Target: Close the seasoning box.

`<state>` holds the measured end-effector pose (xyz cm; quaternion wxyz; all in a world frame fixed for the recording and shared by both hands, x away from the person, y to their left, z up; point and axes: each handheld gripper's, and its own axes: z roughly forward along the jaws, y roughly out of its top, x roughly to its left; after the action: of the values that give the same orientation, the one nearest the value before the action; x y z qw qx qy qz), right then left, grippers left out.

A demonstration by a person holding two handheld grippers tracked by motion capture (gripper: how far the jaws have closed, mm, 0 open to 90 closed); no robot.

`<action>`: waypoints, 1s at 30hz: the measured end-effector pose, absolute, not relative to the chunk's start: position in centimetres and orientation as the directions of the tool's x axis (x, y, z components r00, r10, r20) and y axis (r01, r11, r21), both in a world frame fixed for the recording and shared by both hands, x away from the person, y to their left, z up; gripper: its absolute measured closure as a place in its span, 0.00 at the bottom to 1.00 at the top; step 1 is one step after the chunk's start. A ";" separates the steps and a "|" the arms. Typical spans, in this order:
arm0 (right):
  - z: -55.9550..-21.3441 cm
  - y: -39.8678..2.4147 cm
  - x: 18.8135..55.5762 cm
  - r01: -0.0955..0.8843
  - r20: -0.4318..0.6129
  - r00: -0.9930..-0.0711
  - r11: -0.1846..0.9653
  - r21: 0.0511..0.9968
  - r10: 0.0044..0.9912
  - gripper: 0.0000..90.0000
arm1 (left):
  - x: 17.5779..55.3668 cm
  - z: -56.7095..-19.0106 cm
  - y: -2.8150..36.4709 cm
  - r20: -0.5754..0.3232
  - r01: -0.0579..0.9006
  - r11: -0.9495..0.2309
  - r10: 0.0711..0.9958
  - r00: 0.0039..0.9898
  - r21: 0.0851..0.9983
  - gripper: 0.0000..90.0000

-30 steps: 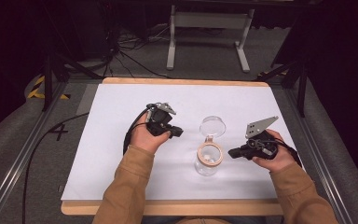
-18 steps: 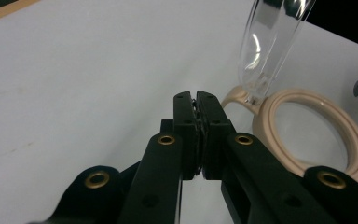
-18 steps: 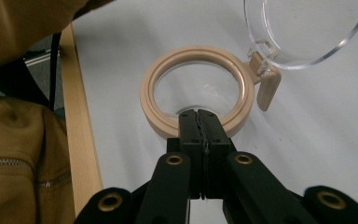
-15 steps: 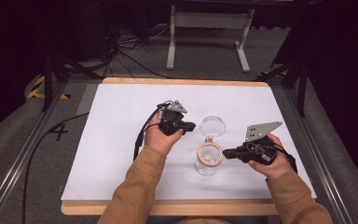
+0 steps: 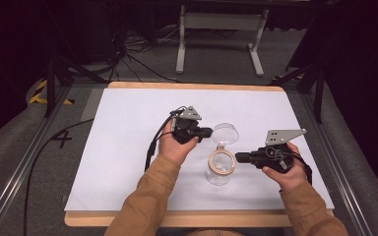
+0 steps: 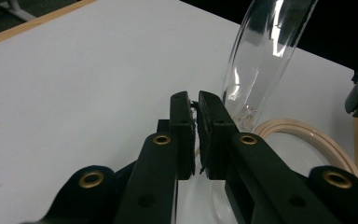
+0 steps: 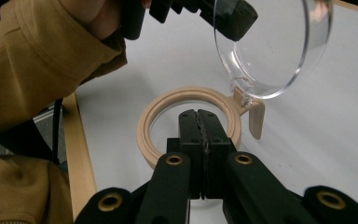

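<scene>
We look down on a white desk (image 5: 128,147) where a person in tan sleeves holds a gripper in each hand, with a clear glass jar (image 5: 220,169) standing between them. The left gripper (image 5: 205,132) points toward the jar's round clear lid (image 5: 225,133), which stands hinged open and tilted up just beyond the jar's mouth. From the left gripper view, its two black jaws are nearly together, leaving only a thin slit, and we cannot tell whether anything is pinched there; the lid rises just ahead and to the right of the tips, and the jar's tan rim ring (image 6: 307,140) curves below on the right. The right gripper (image 5: 240,157) reaches in from the other side, its tips at the edge of the tan ring. From the right gripper view, its jaws are pressed fully together with nothing between them, and they sit over the near side of the ring, though we cannot tell if they touch it. The open lid hangs above and to the right of those tips, and the left hand (image 7: 107,18) with its gripper shows beyond.
</scene>
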<state>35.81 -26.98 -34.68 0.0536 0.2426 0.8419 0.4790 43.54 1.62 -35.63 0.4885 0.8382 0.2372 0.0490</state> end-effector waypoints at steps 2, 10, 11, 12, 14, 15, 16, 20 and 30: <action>-34.7 -27.0 35.9 0.369 0.155 -0.870 0.408 0.835 0.468 1.00 | 43.4 -35.6 1.6 -0.156 0.350 -0.407 0.438 0.885 0.844 0.94; -34.6 -26.7 36.0 0.382 0.183 -0.869 0.390 0.838 0.459 1.00 | 42.7 -35.2 1.5 -0.149 0.347 -0.450 0.419 0.896 0.823 0.94; -34.7 -26.6 36.0 0.380 0.183 -0.871 0.391 0.838 0.456 1.00 | 42.7 -35.2 1.5 -0.148 0.345 -0.453 0.416 0.897 0.822 0.94; -34.7 -26.6 36.1 0.380 0.183 -0.871 0.392 0.838 0.455 1.00 | 42.6 -35.1 1.5 -0.149 0.346 -0.458 0.413 0.898 0.818 0.93; -34.7 -26.5 36.1 0.383 0.186 -0.872 0.394 0.835 0.454 1.00 | 42.5 -35.2 1.5 -0.146 0.342 -0.457 0.411 0.900 0.821 0.92; -34.7 -26.5 36.1 0.384 0.188 -0.872 0.394 0.835 0.452 1.00 | 42.4 -35.1 1.5 -0.136 0.333 -0.474 0.402 0.905 0.815 0.92; -34.7 -26.5 36.1 0.384 0.188 -0.872 0.395 0.834 0.451 1.00 | 42.3 -35.2 1.5 -0.133 0.328 -0.479 0.397 0.908 0.814 0.91; -34.7 -26.4 36.0 0.383 0.190 -0.877 0.404 0.831 0.441 1.00 | 42.2 -35.0 1.6 -0.147 0.323 -0.482 0.366 0.919 0.815 0.88; -34.6 -26.3 35.8 0.385 0.197 -0.885 0.424 0.820 0.422 1.00 | 42.3 -34.8 2.2 -0.146 0.321 -0.506 0.354 0.924 0.800 0.86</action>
<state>35.83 -26.32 -34.59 0.0195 0.2392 0.8435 0.4806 42.28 2.16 -34.80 0.4572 0.8676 0.1946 0.0183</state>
